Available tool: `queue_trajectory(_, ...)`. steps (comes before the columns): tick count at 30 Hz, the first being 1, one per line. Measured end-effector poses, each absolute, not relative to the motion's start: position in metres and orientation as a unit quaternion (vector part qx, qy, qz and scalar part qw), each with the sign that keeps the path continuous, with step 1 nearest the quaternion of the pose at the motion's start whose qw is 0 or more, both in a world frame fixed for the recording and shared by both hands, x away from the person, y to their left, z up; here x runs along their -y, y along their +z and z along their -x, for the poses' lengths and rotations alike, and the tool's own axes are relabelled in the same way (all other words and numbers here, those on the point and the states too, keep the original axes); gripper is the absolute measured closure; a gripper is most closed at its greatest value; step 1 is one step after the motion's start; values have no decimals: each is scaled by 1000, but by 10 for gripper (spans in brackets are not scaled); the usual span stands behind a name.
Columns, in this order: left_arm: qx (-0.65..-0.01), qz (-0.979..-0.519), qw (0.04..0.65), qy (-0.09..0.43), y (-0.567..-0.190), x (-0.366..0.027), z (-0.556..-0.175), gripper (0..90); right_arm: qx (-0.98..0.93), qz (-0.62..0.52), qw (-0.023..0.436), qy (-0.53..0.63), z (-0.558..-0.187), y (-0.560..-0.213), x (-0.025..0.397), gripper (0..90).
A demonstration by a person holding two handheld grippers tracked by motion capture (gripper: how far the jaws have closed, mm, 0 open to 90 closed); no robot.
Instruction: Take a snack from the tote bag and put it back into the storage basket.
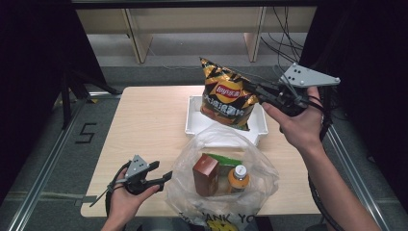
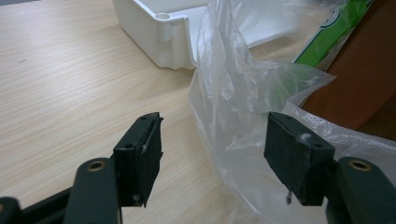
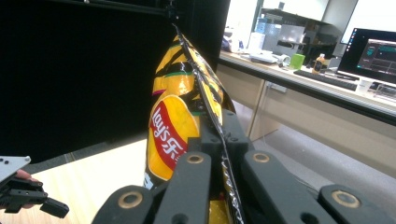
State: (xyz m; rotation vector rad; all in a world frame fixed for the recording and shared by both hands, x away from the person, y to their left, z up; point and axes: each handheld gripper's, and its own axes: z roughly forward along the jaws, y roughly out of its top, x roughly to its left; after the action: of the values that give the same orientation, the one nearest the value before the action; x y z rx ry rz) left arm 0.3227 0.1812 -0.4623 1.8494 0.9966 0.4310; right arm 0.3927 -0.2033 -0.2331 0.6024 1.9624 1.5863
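R gripper (image 1: 255, 90): raised over the far side of the table, jaws clamped on the side seam of the chip bag (image 1: 227, 94); high view shows the grey plate on top and the hand under it.
Chip bag: black and yellow w/ red logo, hangs in the air above the white tray (image 1: 192, 120), lower edge over the tray's inside; whether it touches the tray can't be told.
R gripper view: the bag (image 3: 175, 126) seen edge-on, seam pinched tight btw the two black jaws (image 3: 224, 154); far bkgd has a desk w/ monitors, which the high view doesn't give. Lower left corner there: the other hand's gripper, small.
L gripper (image 1: 166, 177): low at the near left of the table, just beside the clear plastic bag (image 1: 221, 192), jaws apart.
L gripper view: jaws wide apart (image 2: 212, 149), nothing btw the pads; right pad (image 2: 292, 149) sits against the plastic film (image 2: 233, 93), left pad over bare wood. Tray corner (image 2: 161, 35) beyond.
Plastic bag: open, near edge of table, mouth up. High view looks down into it: brown carton (image 1: 206, 173), bottle w/ white cap (image 1: 239, 177), green packet (image 1: 226, 160). L gripper view gives just a brown side and a green strip through the film.
Table (image 1: 144, 125): light wood; tray at far centre, plastic bag just in front of it.
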Motion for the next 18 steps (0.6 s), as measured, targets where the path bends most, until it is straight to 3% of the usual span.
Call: queue_trajectory(18, -411, -750, 485, 184, -460, -182, -321, 363, -729, -240, 291, 572, -414, -232, 210, 900)
